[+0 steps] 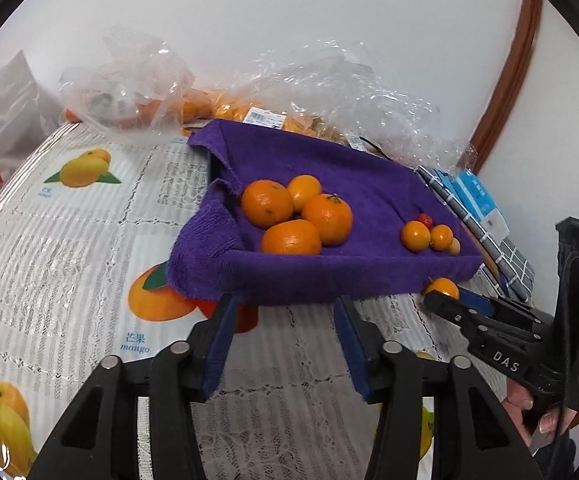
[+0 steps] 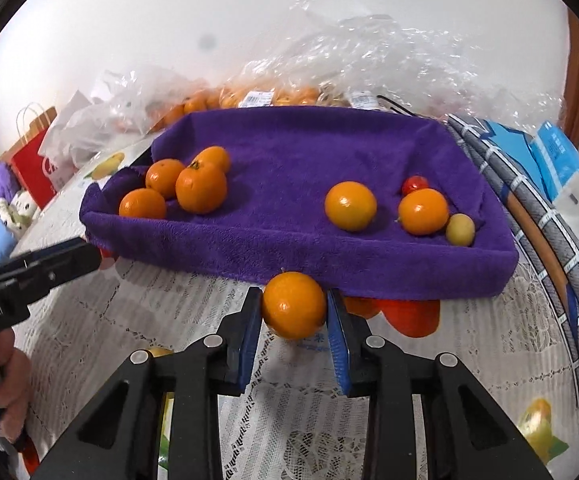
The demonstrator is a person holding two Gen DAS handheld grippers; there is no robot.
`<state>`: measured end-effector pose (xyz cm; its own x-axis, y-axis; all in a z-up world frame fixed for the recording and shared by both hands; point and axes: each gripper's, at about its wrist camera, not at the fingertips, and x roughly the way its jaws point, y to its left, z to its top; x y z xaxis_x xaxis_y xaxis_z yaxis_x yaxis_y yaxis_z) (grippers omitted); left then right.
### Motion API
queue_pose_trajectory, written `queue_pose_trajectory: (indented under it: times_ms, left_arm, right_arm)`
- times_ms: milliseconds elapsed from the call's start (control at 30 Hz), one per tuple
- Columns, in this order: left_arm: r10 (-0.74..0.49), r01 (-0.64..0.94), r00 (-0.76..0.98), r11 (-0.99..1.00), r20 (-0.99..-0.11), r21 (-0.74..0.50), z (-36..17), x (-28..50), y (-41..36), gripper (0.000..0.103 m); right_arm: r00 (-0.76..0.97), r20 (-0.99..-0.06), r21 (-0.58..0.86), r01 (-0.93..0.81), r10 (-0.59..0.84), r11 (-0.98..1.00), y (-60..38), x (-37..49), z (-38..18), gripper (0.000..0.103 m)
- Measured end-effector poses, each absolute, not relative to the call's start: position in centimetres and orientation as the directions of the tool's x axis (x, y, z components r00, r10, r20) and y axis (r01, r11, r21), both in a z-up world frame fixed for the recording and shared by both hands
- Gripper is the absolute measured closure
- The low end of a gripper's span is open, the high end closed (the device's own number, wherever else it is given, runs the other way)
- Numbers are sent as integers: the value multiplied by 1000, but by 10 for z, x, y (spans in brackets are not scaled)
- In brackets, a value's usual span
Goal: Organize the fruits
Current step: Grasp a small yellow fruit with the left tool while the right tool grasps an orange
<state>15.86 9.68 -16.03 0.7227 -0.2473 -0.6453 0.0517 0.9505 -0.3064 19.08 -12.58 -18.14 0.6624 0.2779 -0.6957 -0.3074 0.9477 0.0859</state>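
Table w/ the lace fruit-print cover carries everything; on it the purple towel tray, walls folded up. Inside, big oranges grouped at its left end, small stuff at the right: two little orange fruits, a red one, a pale yellowish one. So sorting by size looks partly done, I'd say.

Step in hand: my right gripper has its blue pads pressed on both sides of a small orange fruit that sits on the table just outside the tray's near wall, touching or nearly touching the towel. To do it well: lift straight up first, clear the soft wall before going fwd, else I drag the towel edge and roll the others. Squeeze light, round + smooth skin slips. Set down by the small group at the right, low, no dropping.

Pose: right hand angled down toward the table, jaws narrow on the fruit. Left gripper also tilted down, tips at the tray's near wall toward the left end, jaws apart w/ nothing between them, pads not on anything I can see. Keep it out of the right's path.
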Motion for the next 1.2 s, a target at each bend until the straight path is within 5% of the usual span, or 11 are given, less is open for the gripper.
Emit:
queue_pose_trajectory:
  times_ms: [167,300,700,867,1200]
  left_arm:
    - [-257,13,722,933,-642,-360,-165,160,109,74]
    - [-258,20,717,936,-648,-351,-165,160,107,76]
    - [-275,-1,667,929,-692,-370,-170,161,107,75]
    - [-322,104,661,934,-677,-343,-164,140,62,55]
    - [-276,182,623,961,-731,-207,-168,142,-12,59]
  right_arm:
    - [695,-661,136,-258,282,956,-141,189,-176,71]
    - [737,-644,46,-230,204,972,-133,180,-171,71]
    - [751,-649,-21,-179,123,984,-184,136,-174,71]
    - [760,-639,14,-139,116,990,-213,122,-174,71]
    - [747,-644,113,-118,162,987,-240,116,-177,71]
